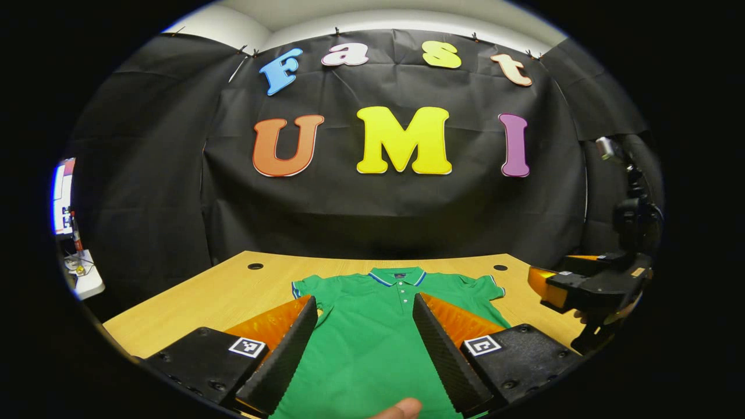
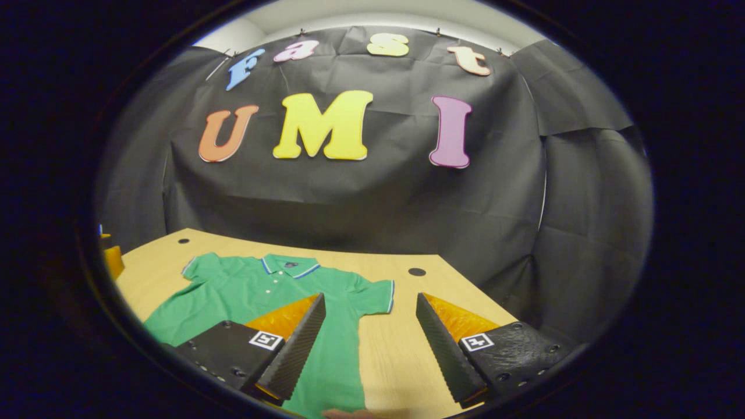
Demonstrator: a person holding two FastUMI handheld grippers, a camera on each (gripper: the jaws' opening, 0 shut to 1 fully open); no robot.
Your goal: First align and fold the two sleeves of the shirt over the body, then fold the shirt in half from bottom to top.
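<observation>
A green polo shirt (image 1: 372, 326) lies flat on the wooden table (image 1: 221, 291), collar toward the wall, both short sleeves spread out. My left gripper (image 1: 364, 349) hovers open above the shirt's body, nothing between its fingers. In the right gripper view the shirt (image 2: 262, 297) lies to the left, its right sleeve (image 2: 372, 297) just ahead of my right gripper (image 2: 369, 346), which is open over the shirt's right edge and bare table. The right gripper (image 1: 588, 285) also appears at the right of the left gripper view, held above the table edge.
Round cable holes (image 1: 255, 266) (image 1: 500, 267) sit near the table's far corners. The black cloth wall stands close behind the table. A white side table with small items (image 1: 81, 273) is at far left. A fingertip (image 1: 401, 409) shows at the bottom edge.
</observation>
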